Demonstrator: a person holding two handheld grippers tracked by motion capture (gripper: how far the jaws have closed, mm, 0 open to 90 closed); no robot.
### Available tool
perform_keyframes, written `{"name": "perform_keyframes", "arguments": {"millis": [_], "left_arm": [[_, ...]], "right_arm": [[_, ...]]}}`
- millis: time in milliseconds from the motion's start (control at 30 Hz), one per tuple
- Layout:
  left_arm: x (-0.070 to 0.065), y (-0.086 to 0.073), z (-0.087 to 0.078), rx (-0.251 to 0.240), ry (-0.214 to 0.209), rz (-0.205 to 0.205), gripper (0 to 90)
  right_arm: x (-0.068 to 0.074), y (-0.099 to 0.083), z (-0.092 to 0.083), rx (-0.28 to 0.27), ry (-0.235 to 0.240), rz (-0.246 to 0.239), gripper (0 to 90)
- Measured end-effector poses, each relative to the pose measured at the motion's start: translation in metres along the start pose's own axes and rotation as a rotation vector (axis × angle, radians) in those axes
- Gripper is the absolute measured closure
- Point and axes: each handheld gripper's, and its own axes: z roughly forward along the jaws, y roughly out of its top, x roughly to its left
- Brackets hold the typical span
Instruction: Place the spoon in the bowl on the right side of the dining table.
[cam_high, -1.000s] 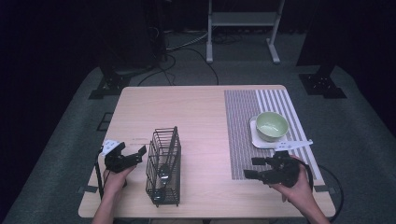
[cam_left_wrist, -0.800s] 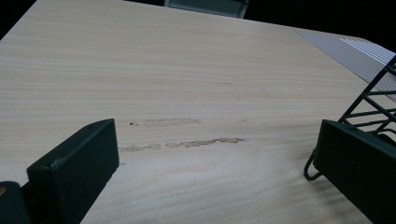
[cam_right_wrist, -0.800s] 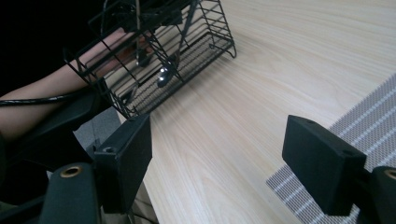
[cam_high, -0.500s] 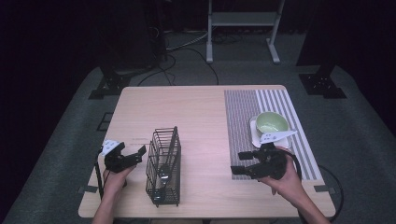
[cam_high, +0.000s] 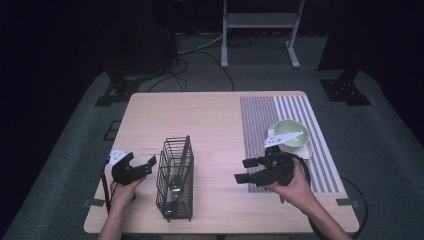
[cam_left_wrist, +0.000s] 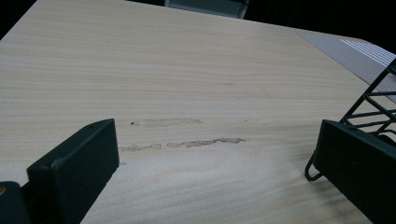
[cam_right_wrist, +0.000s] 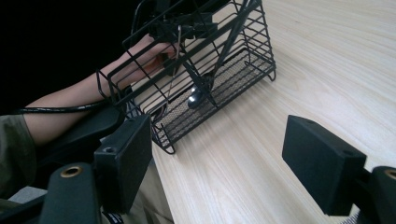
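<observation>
Wire basket (cam_high: 175, 180) stands lower centre of the high view, long axis running up-frame, a spoon (cam_right_wrist: 196, 97) lying inside. Left gripper (cam_high: 146, 165) just left of it, fingers wide apart, empty. Right gripper (cam_high: 246, 170) farther off at right, pointing toward basket, fingers spread, empty. Left hand nearer. No legible writing.

Place: a lab or recording studio.
Walls: black curtains are hanging all round.
Floor: cables (cam_high: 200, 47) are trailing over grey carpet (cam_high: 75, 150), and stand feet (cam_high: 345, 90) are flanking a lone worktop (cam_high: 210, 120).
</observation>
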Motion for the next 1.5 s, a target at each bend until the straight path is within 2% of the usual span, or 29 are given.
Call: {"name": "perform_keyframes", "arguments": {"millis": [433, 1500], "left_arm": [[-0.001, 0.0, 0.0, 0.002, 0.001, 0.005, 0.0], [-0.001, 0.0, 0.001, 0.005, 0.0, 0.008, 0.0]], "right_arm": [[0.009, 0.019, 0.018, 0.031, 0.033, -0.013, 23.3], [0.024, 0.058, 0.06, 0.106, 0.069, -0.052, 23.4]]}}
